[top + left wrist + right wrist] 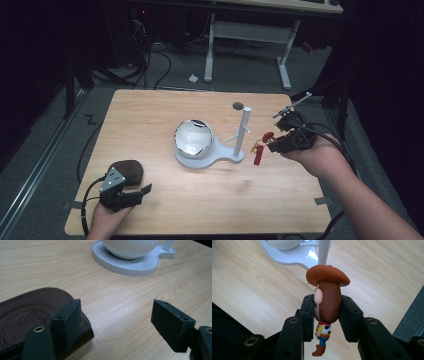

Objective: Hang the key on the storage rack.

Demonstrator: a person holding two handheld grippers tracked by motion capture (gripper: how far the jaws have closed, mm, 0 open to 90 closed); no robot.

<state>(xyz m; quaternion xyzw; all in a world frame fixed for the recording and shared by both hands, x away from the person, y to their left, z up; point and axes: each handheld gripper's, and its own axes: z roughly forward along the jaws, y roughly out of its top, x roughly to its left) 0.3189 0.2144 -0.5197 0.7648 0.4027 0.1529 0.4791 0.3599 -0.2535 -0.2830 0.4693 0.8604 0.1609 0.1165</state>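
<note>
Left tongs [142, 190] low with jaws wide apart, right tongs [270, 142] raised with jaws clamped

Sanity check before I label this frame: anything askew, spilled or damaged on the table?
Nothing looks spilled or broken. The white stand sits flat with its bowl upright. The right gripper pinches the cowboy figure by its head, body dangling clear of the table. The brown pouch lies flat beside the open left gripper.
</note>
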